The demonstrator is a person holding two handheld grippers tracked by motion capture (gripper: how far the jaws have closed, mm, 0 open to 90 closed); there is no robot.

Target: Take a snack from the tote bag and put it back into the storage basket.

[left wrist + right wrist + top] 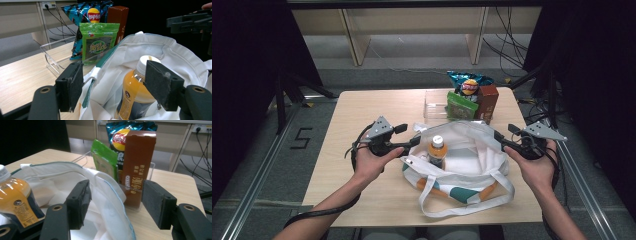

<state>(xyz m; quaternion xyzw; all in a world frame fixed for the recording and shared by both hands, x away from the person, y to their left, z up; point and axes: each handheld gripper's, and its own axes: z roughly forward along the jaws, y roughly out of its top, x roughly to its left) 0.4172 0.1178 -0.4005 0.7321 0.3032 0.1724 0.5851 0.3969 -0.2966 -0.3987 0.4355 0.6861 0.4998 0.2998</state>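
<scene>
Brown box point(136, 167) nr bag rim point(110, 187)

One white cloth bag point(462, 160) is lying on one wooden table point(362, 115). One bottle point(437, 149) of orange drink with a white cap is standing inside the bag. Behind the bag, three snacks are standing together: one blue chip bag point(468, 84), one green packet point(460, 105) and one brown box point(487, 101). One clear plastic holder point(433, 107) is sitting with them. Two black grippers are showing, the left gripper point(414, 142) and the right gripper point(498, 137), one at each side of the bag, and two hands are holding them. The bag is showing two long white straps point(472, 200), lying on the table at the front.
</scene>
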